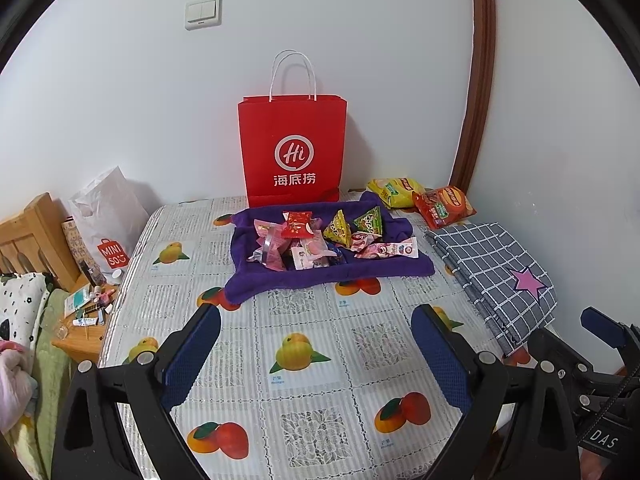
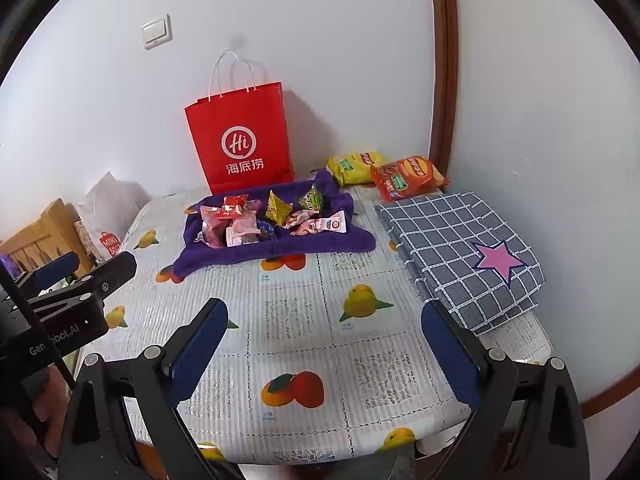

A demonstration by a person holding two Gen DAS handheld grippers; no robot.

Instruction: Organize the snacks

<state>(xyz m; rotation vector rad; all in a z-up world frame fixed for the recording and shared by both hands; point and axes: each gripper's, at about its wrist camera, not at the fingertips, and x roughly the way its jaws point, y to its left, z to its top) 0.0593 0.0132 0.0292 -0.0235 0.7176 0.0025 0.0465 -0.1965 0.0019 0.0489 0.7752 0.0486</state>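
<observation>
Several small wrapped snacks point(image 1: 320, 240) point(image 2: 272, 216) lie in a heap on a purple towel point(image 1: 256, 284) point(image 2: 224, 256) at the back of the table. Behind it a red paper bag point(image 1: 292, 148) point(image 2: 240, 140) stands upright against the wall. A yellow chip bag point(image 1: 394, 192) point(image 2: 352, 166) and a red chip bag point(image 1: 444, 206) point(image 2: 408, 178) lie at the back right. My left gripper point(image 1: 316, 316) is open above the front of the table, nothing between its fingers. My right gripper point(image 2: 324, 312) is open too and holds nothing. Both hang well short of the towel.
A folded grey checked cloth point(image 1: 492, 272) point(image 2: 460, 248) with a pink star lies along the table's right side. A white plastic bag point(image 1: 108, 216) and a wooden bedside stand point(image 1: 76, 340) with small items sit left of the table. The fruit-print tablecloth point(image 1: 304, 400) point(image 2: 320, 344) covers the table.
</observation>
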